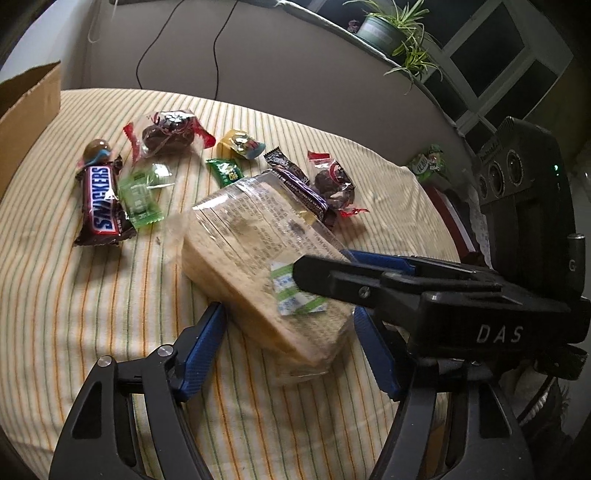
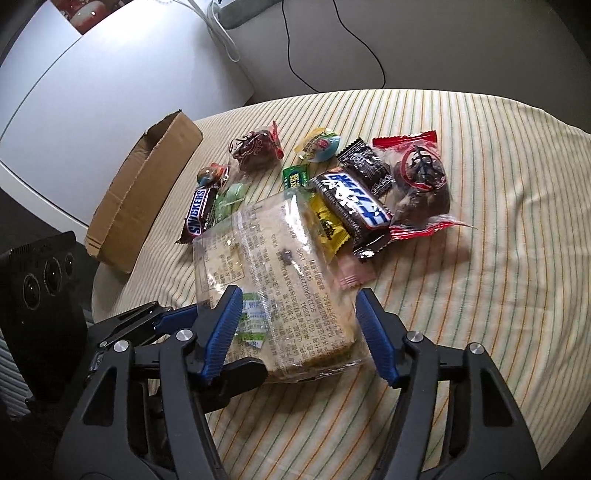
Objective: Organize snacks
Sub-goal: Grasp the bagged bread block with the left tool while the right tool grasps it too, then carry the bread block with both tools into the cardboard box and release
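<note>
A clear-wrapped pack of sliced bread (image 1: 258,236) (image 2: 280,266) lies tilted on the striped tablecloth, its far end resting on other snacks. In the left wrist view my left gripper (image 1: 288,312) straddles the pack's near end, both blue pads against the wrapper. My right gripper (image 2: 298,293) straddles the same end from the right. Its left pad overlaps the wrapper and its right pad stands just off the bread. One of its fingers (image 1: 332,280) crosses over the pack. A Snickers bar (image 1: 103,201) (image 2: 197,214) and several small wrapped sweets lie beyond.
An open cardboard box (image 1: 29,107) (image 2: 144,192) sits at the table's left edge. A dark bar with blue and white lettering (image 2: 351,206) and red-wrapped dark cakes (image 2: 421,184) lie right of the bread. Cables hang down the wall behind, and a potted plant (image 1: 380,31) stands on the sill.
</note>
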The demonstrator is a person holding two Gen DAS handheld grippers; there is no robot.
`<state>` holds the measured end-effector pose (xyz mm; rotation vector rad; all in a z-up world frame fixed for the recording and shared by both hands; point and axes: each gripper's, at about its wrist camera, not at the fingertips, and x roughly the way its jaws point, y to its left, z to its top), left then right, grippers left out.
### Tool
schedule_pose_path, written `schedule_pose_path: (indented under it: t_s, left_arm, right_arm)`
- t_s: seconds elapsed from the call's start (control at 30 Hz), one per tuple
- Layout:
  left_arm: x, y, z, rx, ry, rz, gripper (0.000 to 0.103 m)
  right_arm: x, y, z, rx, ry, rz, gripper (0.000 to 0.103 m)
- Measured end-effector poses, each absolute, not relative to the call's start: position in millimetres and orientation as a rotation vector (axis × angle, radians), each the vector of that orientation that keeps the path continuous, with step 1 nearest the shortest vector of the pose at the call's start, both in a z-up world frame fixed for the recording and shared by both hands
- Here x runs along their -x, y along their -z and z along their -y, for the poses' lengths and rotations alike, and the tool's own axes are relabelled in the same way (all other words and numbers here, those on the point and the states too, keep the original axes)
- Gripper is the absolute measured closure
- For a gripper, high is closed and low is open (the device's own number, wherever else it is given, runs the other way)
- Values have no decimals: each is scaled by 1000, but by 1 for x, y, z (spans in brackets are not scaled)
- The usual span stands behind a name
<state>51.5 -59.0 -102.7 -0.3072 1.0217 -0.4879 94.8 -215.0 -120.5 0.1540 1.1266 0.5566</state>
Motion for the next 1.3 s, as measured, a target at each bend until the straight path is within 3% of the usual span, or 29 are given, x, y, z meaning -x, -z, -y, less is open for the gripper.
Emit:
schedule_pose_path:
  t_s: [0.4,1.3]
  left_arm:
    - [-41,90,48,259,451,-951,32]
    - [-33,41,-109,282,185,-751,32]
  right_arm:
    - [-78,105,195,-88,-576,-1102,48]
    - [-91,45,24,40,-799,-985,48]
